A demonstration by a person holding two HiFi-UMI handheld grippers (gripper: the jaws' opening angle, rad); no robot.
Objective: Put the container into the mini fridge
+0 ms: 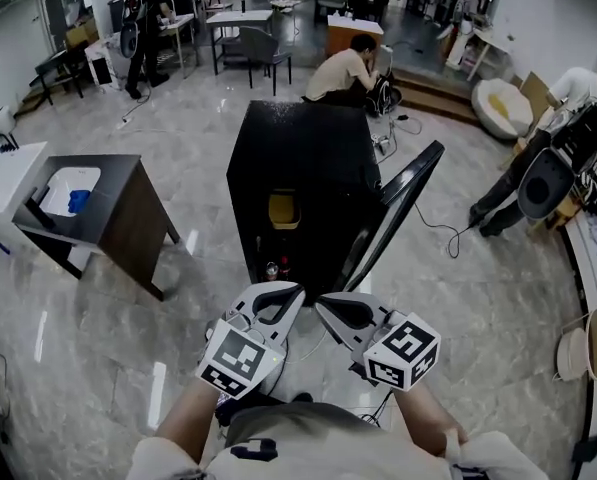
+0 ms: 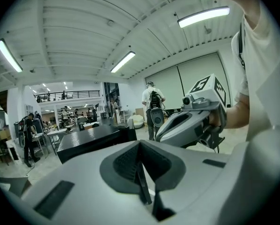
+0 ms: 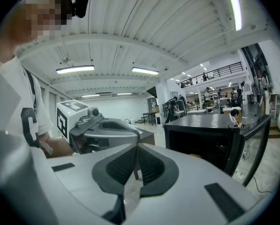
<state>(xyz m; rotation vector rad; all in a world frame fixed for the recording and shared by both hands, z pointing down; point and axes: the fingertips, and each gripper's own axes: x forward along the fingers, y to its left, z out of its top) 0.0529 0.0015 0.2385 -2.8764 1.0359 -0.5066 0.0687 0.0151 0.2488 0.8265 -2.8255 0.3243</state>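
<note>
The black mini fridge [image 1: 298,168] stands on the floor ahead, its door [image 1: 403,203] swung open to the right. A yellow container [image 1: 283,210] sits on a shelf inside, with small bottles [image 1: 276,268] below it. My left gripper [image 1: 298,290] and right gripper [image 1: 319,303] are held close to my body in front of the fridge, tips almost side by side. Both are shut with nothing between their jaws. The left gripper view shows shut jaws [image 2: 139,145] and the fridge [image 2: 90,139] beyond. In the right gripper view the jaws [image 3: 136,147] point beside the open fridge [image 3: 210,135].
A dark side table [image 1: 118,213] with a white basin [image 1: 68,190] stands to the left. A person [image 1: 343,68] sits behind the fridge. A black cable [image 1: 443,233] runs over the marble floor at right, near another person [image 1: 538,168] and a beanbag [image 1: 503,108].
</note>
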